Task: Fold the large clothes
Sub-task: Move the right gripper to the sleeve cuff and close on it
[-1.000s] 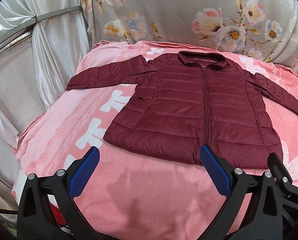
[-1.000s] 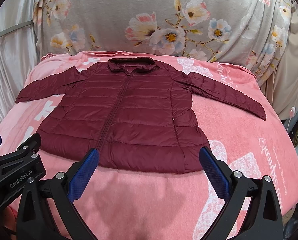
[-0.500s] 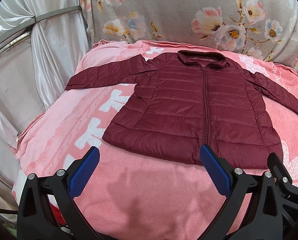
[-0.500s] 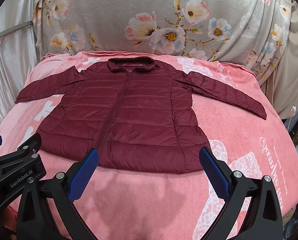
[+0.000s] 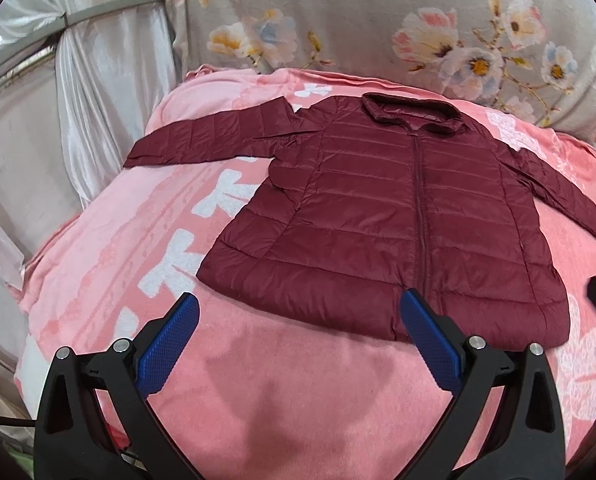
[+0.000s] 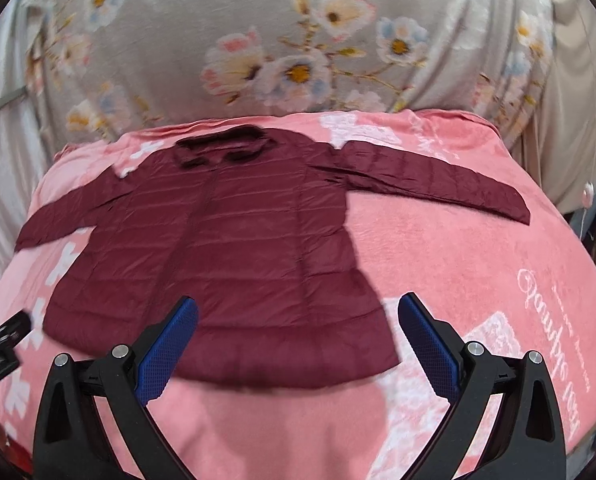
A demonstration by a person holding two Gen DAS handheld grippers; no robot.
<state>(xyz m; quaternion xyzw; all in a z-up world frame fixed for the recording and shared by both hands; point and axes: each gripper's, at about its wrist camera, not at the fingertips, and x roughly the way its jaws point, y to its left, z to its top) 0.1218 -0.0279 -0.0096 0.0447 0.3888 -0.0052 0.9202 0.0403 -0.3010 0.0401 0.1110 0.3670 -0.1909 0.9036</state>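
One maroon quilted jacket point(image 5: 397, 220) lies flat, front side up, on the pink blanket point(image 5: 290, 392) in front of me, zipped down the middle, collar at the far end and hem nearest me. Its two sleeves are spread out to either side: one sleeve point(image 5: 210, 140) reaches toward the silvery curtain point(image 5: 90, 72) on my left, the other sleeve point(image 6: 437, 176) stretches toward the blanket's right edge.

My left gripper point(image 5: 298, 344) hovers just short of the hem, its two blue-padded fingers point(image 5: 166, 348) spread wide with nothing between them. My right gripper point(image 6: 296, 344) is likewise wide apart and empty, its two blue pads point(image 6: 427, 344) over the hem's right half; this view is blurred.

The blanket carries white floral and lettered prints. Behind it hangs one grey cloth point(image 6: 298, 40) printed with many pale flowers, draped across the whole far side. A beige curtain point(image 6: 569, 120) shows at the far right.
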